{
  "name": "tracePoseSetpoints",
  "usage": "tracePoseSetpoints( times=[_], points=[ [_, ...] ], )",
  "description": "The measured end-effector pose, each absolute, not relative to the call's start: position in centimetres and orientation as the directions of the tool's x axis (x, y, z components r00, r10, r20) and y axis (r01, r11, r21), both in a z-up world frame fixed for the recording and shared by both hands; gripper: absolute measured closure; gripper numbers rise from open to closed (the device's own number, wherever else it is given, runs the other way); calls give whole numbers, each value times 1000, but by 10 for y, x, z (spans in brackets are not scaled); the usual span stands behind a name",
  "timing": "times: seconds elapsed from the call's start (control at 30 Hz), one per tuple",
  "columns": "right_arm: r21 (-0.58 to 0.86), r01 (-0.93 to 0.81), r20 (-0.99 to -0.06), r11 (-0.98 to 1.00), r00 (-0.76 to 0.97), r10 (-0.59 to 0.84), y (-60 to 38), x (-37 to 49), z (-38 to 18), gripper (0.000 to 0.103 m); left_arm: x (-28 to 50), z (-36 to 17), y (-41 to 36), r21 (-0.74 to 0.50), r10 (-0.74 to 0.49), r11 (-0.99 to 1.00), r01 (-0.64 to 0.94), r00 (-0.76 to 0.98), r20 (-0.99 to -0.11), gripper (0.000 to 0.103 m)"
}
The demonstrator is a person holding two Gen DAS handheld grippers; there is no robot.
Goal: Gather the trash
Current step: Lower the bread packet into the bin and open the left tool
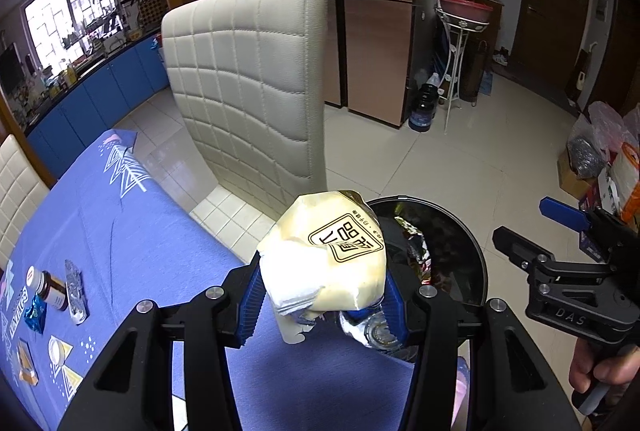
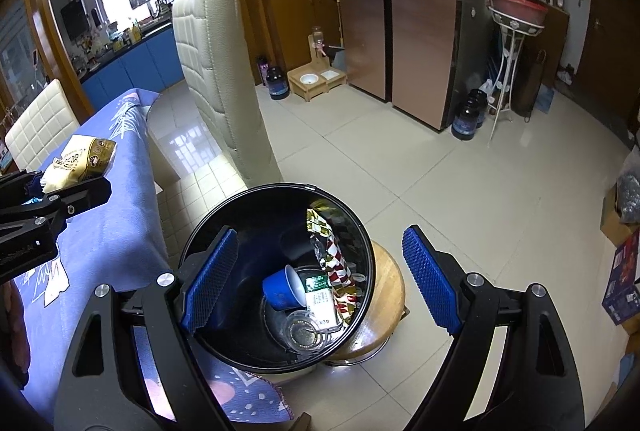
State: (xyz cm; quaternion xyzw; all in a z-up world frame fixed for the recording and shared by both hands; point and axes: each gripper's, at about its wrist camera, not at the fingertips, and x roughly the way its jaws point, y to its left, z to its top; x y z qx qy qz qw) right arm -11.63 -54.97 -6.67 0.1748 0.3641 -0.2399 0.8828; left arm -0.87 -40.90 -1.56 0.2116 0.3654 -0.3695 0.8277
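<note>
Table [image 1: 120,231] at left, some litter on it. Left gripper [image 1: 324,295] clamps a crumpled cream wrapper [image 1: 328,255] above the table edge, near the black bin [image 2: 280,199]. Looks light, soft, crushable; a mid-body pinch suits it. Right gripper [image 2: 320,279] gapes wide over the bin, holding nothing.

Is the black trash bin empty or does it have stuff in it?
It has stuff. The trash bin holds a blue cup, a clear lid and shiny wrappers.
</note>
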Motion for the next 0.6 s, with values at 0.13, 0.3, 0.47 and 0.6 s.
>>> tracePoseSetpoints(
  times=[0.13, 0.3, 0.47, 0.6],
  points=[
    [133, 557, -730, 820, 614, -299, -553, -119, -69, 19, -12, -14, -417, 72, -468, 625, 777, 447, -762, 54],
    [134, 561, -733, 817, 611, -300, -555, -119, -69, 19, -16, -13, -425, 60, -481, 607, 793, 426, -766, 46],
    [136, 565, -735, 814, 609, -299, -556, -120, -70, 19, -16, -13, -428, 19, -495, 604, 797, 393, -775, 34],
    [137, 565, -735, 814, 609, -299, -557, -121, -71, 19, -15, -14, -427, -7, -498, 606, 795, 373, -783, 25]
  ],
)
